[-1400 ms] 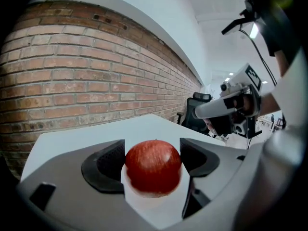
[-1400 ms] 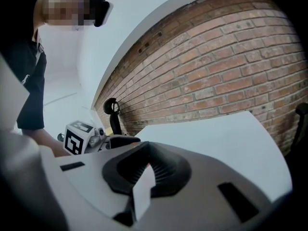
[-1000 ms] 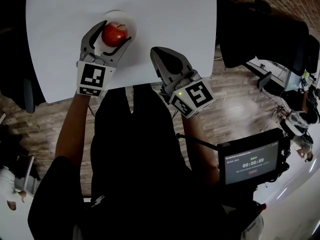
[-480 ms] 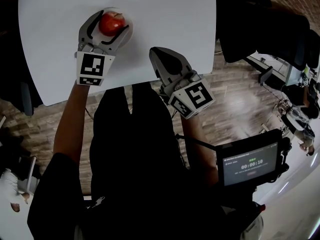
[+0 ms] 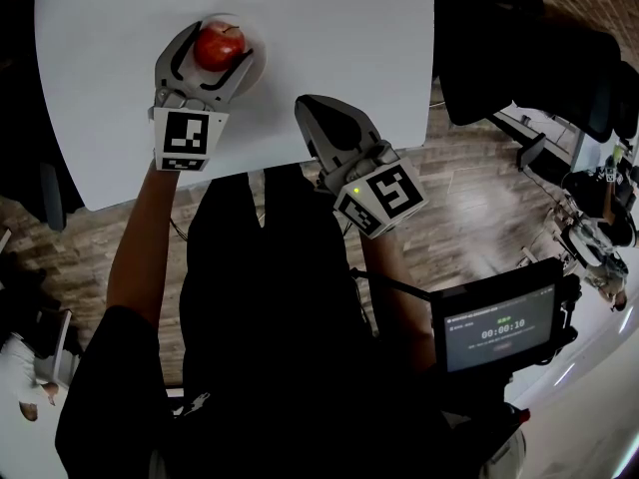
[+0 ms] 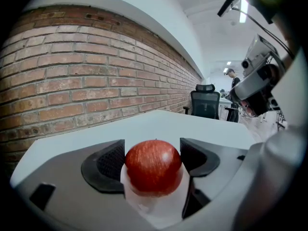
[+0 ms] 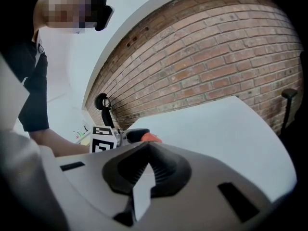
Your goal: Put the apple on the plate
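Now the left gripper pinches the apple over the white plate (the right gripper, jaws pressed together, hangs over the table edge).

A white tabletop stands near a red brick wall, over a wooden floor. A black office chair stands beyond its far edge. A dark screen shows a timer.

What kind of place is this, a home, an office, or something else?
Most likely an office or lab workspace. A swivel office chair stands near a bare brick wall, the white table sits on a wood floor, and a screen shows a timer.
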Demonstrator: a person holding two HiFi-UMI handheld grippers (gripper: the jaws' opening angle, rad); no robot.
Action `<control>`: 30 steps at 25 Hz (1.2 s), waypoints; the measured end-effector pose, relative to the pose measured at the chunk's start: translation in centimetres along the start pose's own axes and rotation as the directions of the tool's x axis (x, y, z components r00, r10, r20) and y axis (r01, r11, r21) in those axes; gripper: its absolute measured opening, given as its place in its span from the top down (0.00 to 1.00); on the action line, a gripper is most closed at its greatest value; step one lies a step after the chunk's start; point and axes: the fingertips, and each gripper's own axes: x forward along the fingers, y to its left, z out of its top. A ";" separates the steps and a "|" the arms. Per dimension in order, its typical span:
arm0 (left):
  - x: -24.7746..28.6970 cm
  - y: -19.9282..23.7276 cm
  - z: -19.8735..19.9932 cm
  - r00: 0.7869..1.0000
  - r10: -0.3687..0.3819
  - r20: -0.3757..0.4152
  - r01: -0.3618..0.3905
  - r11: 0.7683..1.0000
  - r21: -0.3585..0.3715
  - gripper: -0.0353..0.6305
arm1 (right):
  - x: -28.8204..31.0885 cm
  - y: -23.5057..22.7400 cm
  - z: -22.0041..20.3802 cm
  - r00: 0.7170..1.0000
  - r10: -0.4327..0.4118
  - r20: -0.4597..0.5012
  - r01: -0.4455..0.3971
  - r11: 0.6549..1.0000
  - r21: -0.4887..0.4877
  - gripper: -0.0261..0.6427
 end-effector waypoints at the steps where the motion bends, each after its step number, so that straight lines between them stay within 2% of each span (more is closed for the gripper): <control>1: 0.0 0.0 0.2 1.000 0.003 0.003 -0.003 1.000 -0.007 0.41 | 0.0 0.0 0.0 1.000 -0.001 0.000 0.001 1.000 0.000 0.96; 4: 0.0 0.1 1.0 1.000 0.003 0.029 -0.002 1.000 -0.031 0.41 | 0.0 -0.1 -0.1 1.000 -0.003 -0.002 0.003 1.000 -0.001 0.96; 11: 0.9 -0.1 0.7 1.000 -0.001 0.031 0.001 1.000 0.000 0.41 | -0.2 -0.2 -0.1 1.000 -0.010 -0.004 0.010 1.000 0.003 0.96; 17: 0.5 0.0 0.6 0.999 0.003 0.048 -0.002 1.000 -0.013 0.40 | -0.2 -0.2 -0.3 1.000 -0.009 -0.010 0.009 1.000 0.002 0.96; 30: -1.3 -0.5 -1.3 1.000 0.013 -0.022 -0.013 1.000 -0.018 0.40 | 0.1 -0.3 0.1 1.000 -0.003 0.003 0.003 1.000 -0.010 0.96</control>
